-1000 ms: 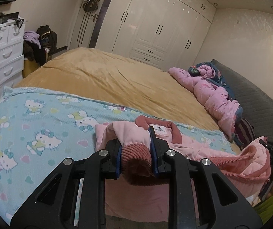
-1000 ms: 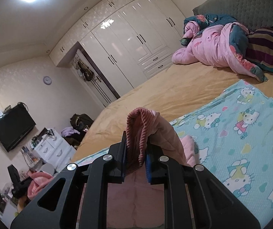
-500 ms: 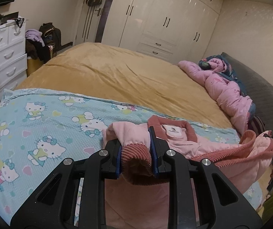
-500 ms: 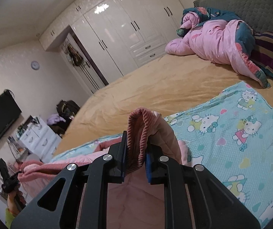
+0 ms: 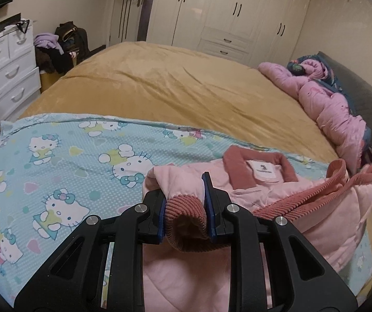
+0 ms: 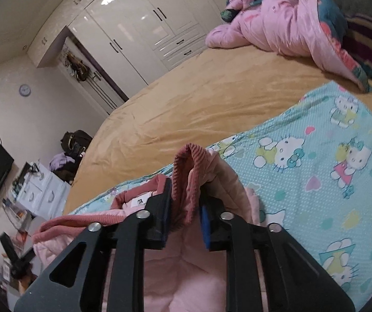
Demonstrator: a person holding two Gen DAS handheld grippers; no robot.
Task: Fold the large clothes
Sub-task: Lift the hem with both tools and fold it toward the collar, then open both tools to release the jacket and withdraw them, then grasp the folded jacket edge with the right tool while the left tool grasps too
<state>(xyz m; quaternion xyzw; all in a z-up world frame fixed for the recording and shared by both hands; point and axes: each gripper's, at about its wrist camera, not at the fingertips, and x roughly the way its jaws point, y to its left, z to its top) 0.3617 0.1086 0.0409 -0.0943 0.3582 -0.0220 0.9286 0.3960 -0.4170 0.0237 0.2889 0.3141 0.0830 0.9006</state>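
A pale pink padded jacket (image 5: 261, 187) with dark pink ribbed trim lies on a light blue cartoon-cat sheet (image 5: 64, 161) on the bed. Its collar and white label (image 5: 262, 170) face up. My left gripper (image 5: 184, 195) is shut on a ribbed part of the jacket (image 5: 186, 205) just above the sheet. My right gripper (image 6: 186, 197) is shut on another ribbed edge of the jacket (image 6: 183, 174), held up a little. The jacket also shows in the right wrist view (image 6: 186, 273), hanging below the fingers.
A mustard-yellow blanket (image 5: 180, 85) covers the far part of the bed. A bunched pink quilt (image 5: 329, 109) lies by the grey headboard. White wardrobes (image 5: 227, 13) stand behind the bed. A white chest of drawers (image 5: 6, 65) and piled clothes stand at the left.
Both grippers have tilted down and moved forward over the sheet with the jacket held. The jacket's collar and body now lie flatter on the sheet.
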